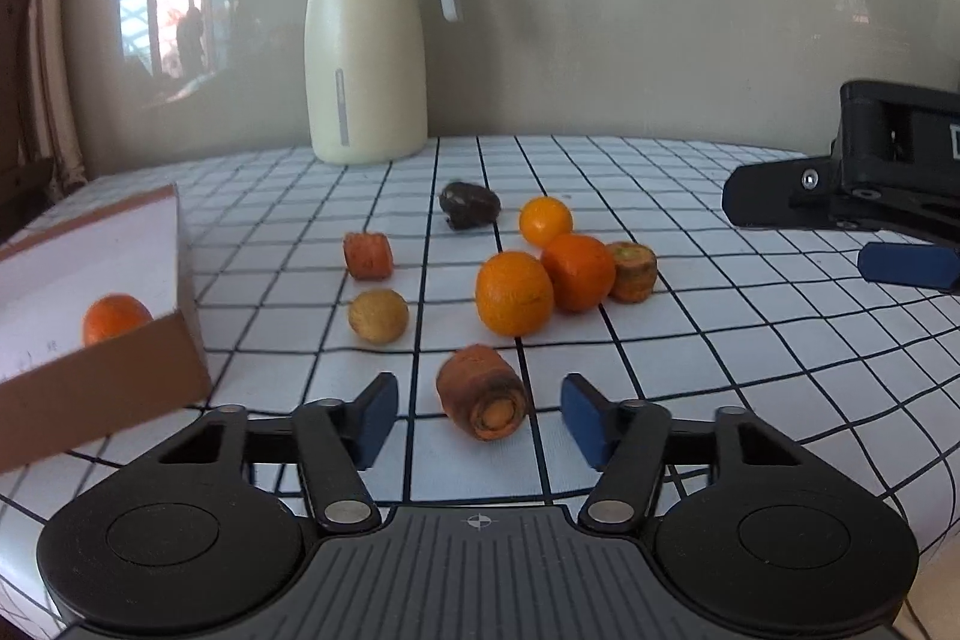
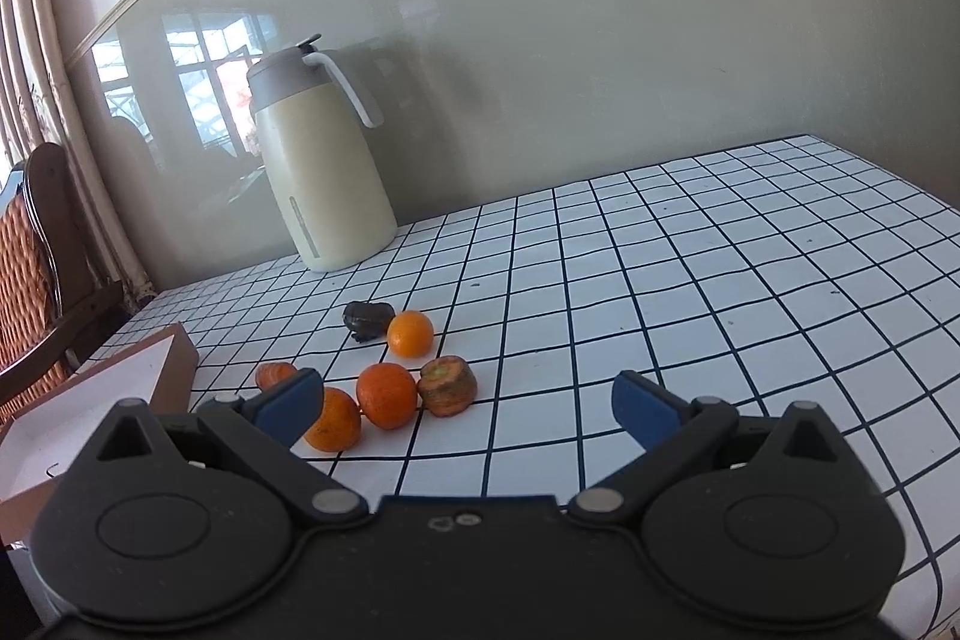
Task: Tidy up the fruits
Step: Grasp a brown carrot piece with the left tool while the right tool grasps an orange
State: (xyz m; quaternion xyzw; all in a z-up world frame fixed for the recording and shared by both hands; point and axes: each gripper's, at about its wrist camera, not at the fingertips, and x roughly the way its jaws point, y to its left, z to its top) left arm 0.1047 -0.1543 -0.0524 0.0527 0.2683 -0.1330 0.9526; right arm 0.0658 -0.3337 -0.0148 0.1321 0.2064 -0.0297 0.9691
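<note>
Carrot chunk (image 1: 483,393) sits btwn open left gripper (image 1: 479,415) pads, untouched.

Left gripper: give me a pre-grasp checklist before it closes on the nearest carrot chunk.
1. Carrot chunk lies between the left gripper fingers: ok.
2. Pads not yet pressing on it; gaps show on both sides: ok.
3. Neighbours clear of the fingers; the yellowish round fruit and big orange lie farther back: ok.
4. Cardboard box is open, with one orange inside and room left: ok.
5. Right gripper is open, empty and off to the side: ok.
6. Whether the chunk will roll when squeezed: cannot tell.
</note>
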